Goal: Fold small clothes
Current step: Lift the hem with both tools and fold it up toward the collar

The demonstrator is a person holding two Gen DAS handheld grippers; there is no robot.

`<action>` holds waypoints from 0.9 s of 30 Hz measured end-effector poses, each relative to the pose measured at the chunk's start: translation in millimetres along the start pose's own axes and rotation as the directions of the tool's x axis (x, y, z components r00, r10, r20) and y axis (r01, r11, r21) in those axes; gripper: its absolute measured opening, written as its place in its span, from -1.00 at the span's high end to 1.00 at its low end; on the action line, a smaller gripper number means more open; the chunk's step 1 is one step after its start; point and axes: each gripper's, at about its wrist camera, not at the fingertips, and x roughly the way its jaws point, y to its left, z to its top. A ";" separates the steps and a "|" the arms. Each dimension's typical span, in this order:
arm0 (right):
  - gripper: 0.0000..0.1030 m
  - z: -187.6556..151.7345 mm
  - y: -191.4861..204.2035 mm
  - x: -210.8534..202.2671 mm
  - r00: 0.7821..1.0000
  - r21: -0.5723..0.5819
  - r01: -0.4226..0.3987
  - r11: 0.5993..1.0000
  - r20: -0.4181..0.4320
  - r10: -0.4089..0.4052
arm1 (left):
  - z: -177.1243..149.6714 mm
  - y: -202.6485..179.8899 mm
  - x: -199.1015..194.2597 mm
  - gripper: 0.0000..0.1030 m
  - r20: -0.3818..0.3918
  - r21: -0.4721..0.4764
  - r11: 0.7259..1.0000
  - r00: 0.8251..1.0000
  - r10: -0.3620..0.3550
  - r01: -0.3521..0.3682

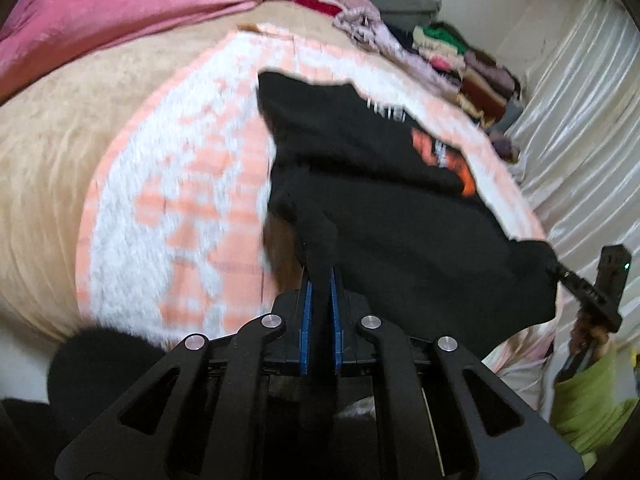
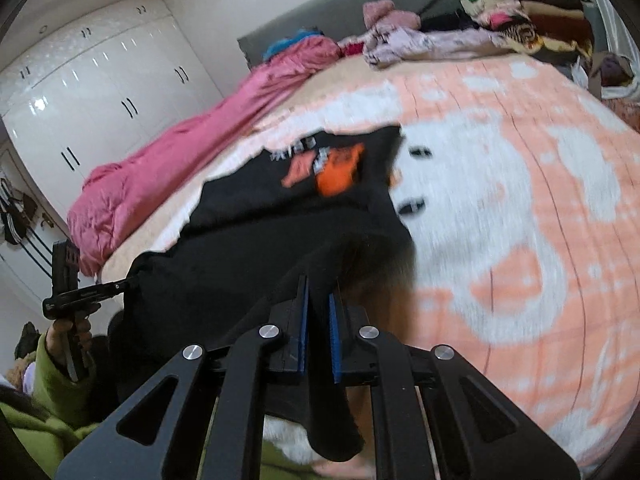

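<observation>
Both grippers, left [image 1: 320, 280] and right [image 2: 319, 292], clamp the black shirt's [image 1: 384, 184] near corners; keep hem taut, lay evenly onto blanket [image 2: 520, 184].

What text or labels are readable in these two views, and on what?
Nothing can be read.
Black shirt: white lettering above and across the orange graphic, too blurred to read in either view.
Left gripper, seen from the right wrist: a small pale marking on the body, too small to read.
Blanket: an orange and white pattern only, no text.
Right gripper: no label visible.
</observation>
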 end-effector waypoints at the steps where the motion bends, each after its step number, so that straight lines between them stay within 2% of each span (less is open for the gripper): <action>1: 0.85 6.8 -0.1 3.2 1.000 0.003 0.000 1.000 0.012 0.000 | 6.3 0.2 -1.2 0.96 0.012 -0.002 1.000 1.000 -0.001 0.001; 5: 0.85 33.6 0.0 17.3 0.998 0.006 -0.006 1.000 0.061 0.005 | 33.3 2.6 -0.5 0.96 0.038 -0.029 0.999 0.999 -0.020 0.021; 11: 0.85 69.9 -9.6 42.4 0.995 0.024 0.022 0.999 0.092 -0.024 | 71.0 12.0 21.2 0.96 0.044 -0.081 0.996 0.999 -0.024 0.027; 15: 0.84 89.1 -25.5 69.1 0.994 0.063 0.071 0.996 0.073 -0.076 | 89.7 21.9 45.3 0.95 0.024 -0.113 0.993 1.000 -0.020 0.022; 21: 0.79 87.7 -46.1 97.5 0.993 0.105 0.117 0.988 0.014 -0.119 | 97.2 38.8 66.3 0.91 0.006 -0.163 0.986 1.000 -0.029 0.030; 23: 0.65 83.9 -49.9 100.5 0.992 0.112 0.125 0.986 0.002 -0.126 | 95.7 39.0 65.0 0.86 0.015 -0.152 0.988 0.999 -0.032 0.033; 24: 0.52 83.0 -50.4 100.5 0.992 0.115 0.125 0.986 0.003 -0.126 | 95.5 38.8 63.8 0.83 0.018 -0.149 0.988 0.999 -0.035 0.038; 25: 0.45 81.9 -50.6 99.9 0.992 0.117 0.125 0.985 0.004 -0.126 | 94.8 38.5 62.1 0.70 0.023 -0.148 0.988 0.999 -0.042 0.045; 26: 0.42 80.5 -50.6 99.1 0.992 0.119 0.126 0.985 0.002 -0.127 | 93.8 38.1 59.0 0.34 0.033 -0.148 0.988 0.998 -0.046 0.050; 27: 0.32 78.1 -50.6 97.1 0.992 0.121 0.128 0.984 0.002 -0.130 | 93.1 37.0 54.4 0.17 0.049 -0.141 0.989 0.998 -0.032 0.039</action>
